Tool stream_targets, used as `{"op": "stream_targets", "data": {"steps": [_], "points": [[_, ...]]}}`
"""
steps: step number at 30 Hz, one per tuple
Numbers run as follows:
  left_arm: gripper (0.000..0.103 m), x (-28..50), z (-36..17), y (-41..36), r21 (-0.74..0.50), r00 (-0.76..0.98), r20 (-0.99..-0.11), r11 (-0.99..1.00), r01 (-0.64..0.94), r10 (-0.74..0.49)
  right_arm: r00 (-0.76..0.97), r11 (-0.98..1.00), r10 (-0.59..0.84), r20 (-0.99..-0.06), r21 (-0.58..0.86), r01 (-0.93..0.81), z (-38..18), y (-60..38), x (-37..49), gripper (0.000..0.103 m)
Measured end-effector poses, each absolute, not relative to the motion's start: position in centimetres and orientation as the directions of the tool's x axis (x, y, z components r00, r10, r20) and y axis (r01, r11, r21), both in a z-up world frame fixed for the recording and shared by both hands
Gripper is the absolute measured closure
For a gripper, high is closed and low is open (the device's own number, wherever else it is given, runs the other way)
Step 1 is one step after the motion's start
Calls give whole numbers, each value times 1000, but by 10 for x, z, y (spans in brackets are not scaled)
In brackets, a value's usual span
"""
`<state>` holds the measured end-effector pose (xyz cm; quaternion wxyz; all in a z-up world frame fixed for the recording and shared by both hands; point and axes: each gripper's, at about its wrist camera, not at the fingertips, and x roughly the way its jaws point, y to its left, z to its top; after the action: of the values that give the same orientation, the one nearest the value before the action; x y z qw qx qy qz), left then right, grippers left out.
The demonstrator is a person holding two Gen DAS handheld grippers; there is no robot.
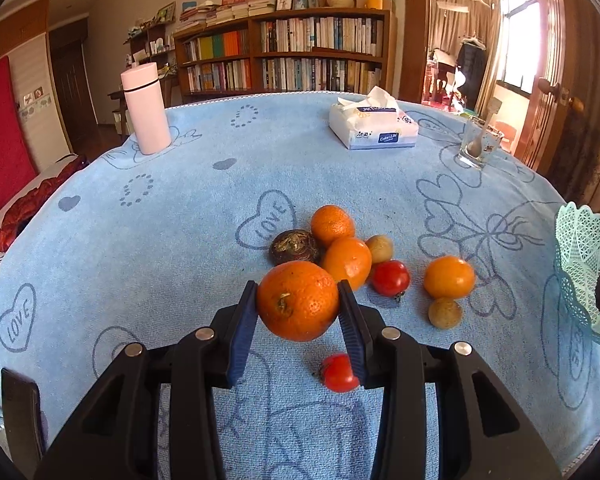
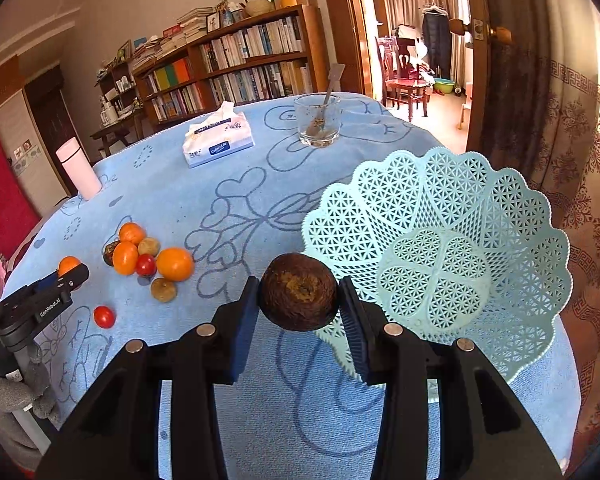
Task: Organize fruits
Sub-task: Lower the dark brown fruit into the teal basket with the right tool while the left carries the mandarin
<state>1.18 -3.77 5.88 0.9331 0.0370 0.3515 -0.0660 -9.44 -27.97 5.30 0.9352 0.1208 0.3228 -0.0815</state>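
Note:
My left gripper (image 1: pixel 298 300) is shut on a large orange (image 1: pixel 297 300), held just above the blue cloth. Behind it lie more oranges (image 1: pixel 332 225), a dark brown fruit (image 1: pixel 295 246), small brown fruits (image 1: pixel 444 312) and red tomatoes (image 1: pixel 391 278), one (image 1: pixel 339 372) under the right finger. My right gripper (image 2: pixel 299 294) is shut on a dark brown round fruit (image 2: pixel 299 292), held at the left rim of the empty mint lattice basket (image 2: pixel 440 248). The fruit pile (image 2: pixel 148 256) and the left gripper (image 2: pixel 66 276) lie to its left.
A pink flask (image 1: pixel 146 108), a tissue pack (image 1: pixel 374 126) and a glass with a spoon (image 1: pixel 478 144) stand at the back of the cloth-covered table (image 1: pixel 180 240). The basket's edge (image 1: pixel 580 256) shows at the far right of the left wrist view.

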Motion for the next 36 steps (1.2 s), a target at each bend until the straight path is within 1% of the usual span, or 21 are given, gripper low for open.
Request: {"op": "stream_targets", "data": {"steps": [10, 13, 20, 26, 36], "points": [[63, 4, 69, -79, 51, 744, -653, 972, 230, -142, 744, 917, -181, -643, 164, 364, 44, -335, -112, 61], [63, 1, 72, -91, 53, 741, -652, 965, 256, -161, 745, 907, -200, -637, 168, 387, 45, -346, -116, 52], [63, -6, 79, -126, 70, 734, -646, 942, 329, -208, 755, 890, -241, -609, 172, 423, 49, -364, -126, 52], [63, -11, 81, -159, 61, 705, -656, 911, 407, -270, 759, 871, -261, -596, 194, 452, 50, -378, -135, 52], [63, -22, 79, -224, 32, 628, -665, 825, 564, -404, 755, 860, -293, -587, 183, 477, 51, -387, -140, 52]]}}
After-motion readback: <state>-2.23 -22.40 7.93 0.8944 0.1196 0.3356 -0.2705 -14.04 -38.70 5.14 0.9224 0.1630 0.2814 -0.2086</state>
